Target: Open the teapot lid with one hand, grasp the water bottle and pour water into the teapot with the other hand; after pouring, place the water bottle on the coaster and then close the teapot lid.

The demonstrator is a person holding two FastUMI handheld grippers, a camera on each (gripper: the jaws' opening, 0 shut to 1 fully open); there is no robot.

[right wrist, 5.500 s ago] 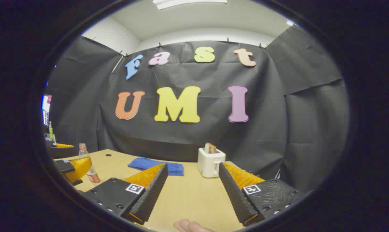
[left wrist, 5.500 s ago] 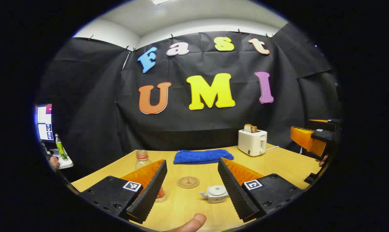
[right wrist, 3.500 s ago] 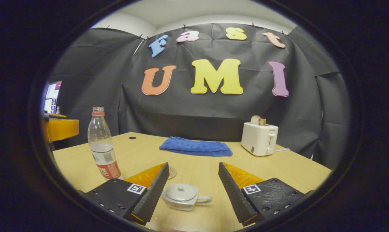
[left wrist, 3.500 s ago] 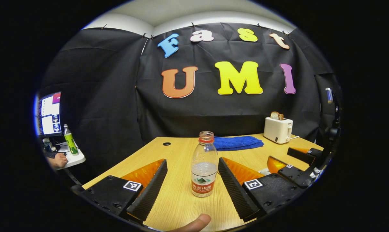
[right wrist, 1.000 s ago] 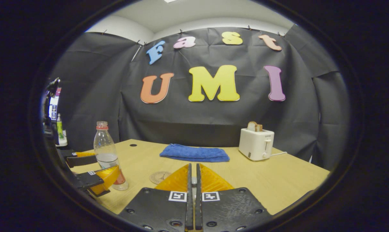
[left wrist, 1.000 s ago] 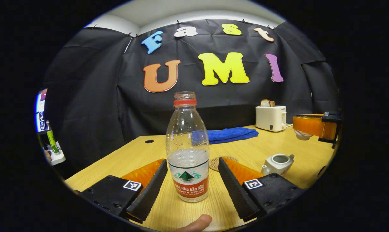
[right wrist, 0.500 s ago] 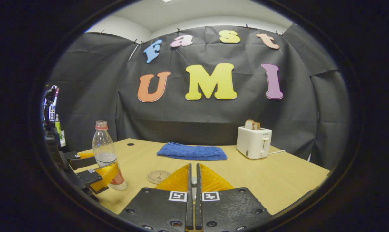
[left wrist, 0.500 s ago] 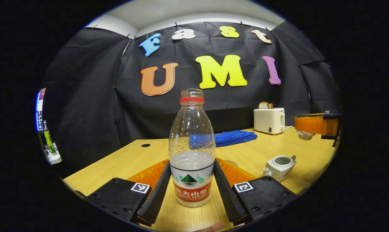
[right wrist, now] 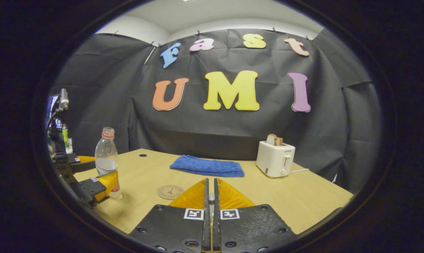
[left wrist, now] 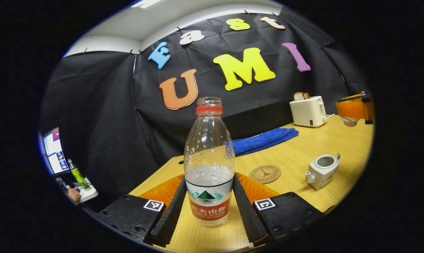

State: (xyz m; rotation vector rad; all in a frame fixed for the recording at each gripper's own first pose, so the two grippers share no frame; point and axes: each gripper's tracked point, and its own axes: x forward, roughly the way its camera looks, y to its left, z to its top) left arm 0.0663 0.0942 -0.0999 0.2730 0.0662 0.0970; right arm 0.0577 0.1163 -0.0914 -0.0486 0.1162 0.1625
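The wooden table [right wrist: 303, 196] carries every item in the scene. On its far side lies a folded blue towel [right wrist: 206, 166], with a white toaster [right wrist: 275, 158] holding bread slices to its right in the right gripper view. The water bottle [left wrist: 209, 165], uncapped and partly filled, stands upright between the two fingers of the left gripper [left wrist: 207, 207], and both fingers press against its labelled lower body. In the left gripper view, the round coaster [left wrist: 265, 173] lies just behind and to the right of the bottle, and the white teapot [left wrist: 321, 170] stands open farther right, apart from the coaster. The right gripper [right wrist: 210, 196] has its fingers brought together with only a thin gap; in the left gripper view it hangs at the far right edge with a small white piece, apparently the teapot lid [left wrist: 349, 121], beneath it. In the right gripper view, the held bottle is at the left, with nothing between it and the coaster. A monitor [left wrist: 55, 151] and a green bottle [left wrist: 77, 174] sit outside the booth. Compared with half a second ago, the left gripper view has tilted and the bottle appears lifted off the table; the right gripper is unchanged.
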